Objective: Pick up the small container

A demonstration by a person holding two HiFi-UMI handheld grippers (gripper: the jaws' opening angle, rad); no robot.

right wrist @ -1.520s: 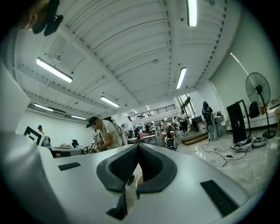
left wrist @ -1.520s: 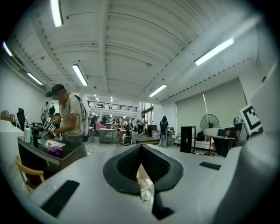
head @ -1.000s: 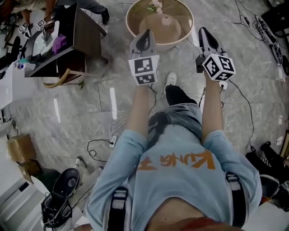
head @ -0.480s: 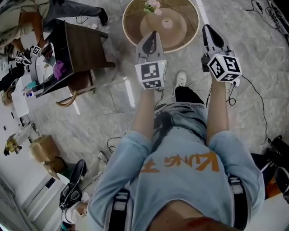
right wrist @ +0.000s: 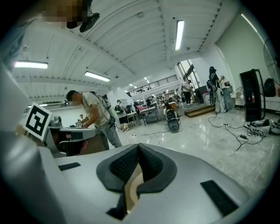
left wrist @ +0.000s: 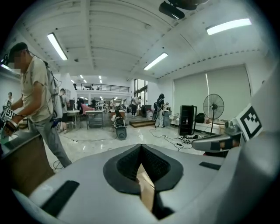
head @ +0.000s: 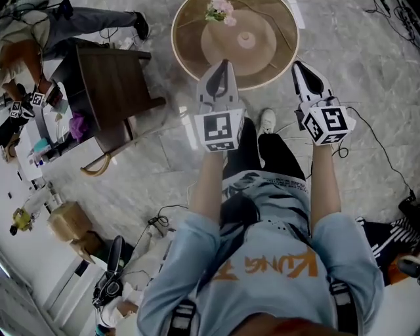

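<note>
Both grippers have come down and forward, so the left gripper (head: 224, 65) and the right gripper (head: 300, 67) now hang over the near rim of the round table (head: 180, 49). Each has its jaws pressed together with nothing between them. The small container (head: 247, 39), apparently the little round piece at the table's middle near the flowers (head: 220, 9), sits untouched just ahead. The approach looks nearly done, and the jaws must part before any grab.
</note>
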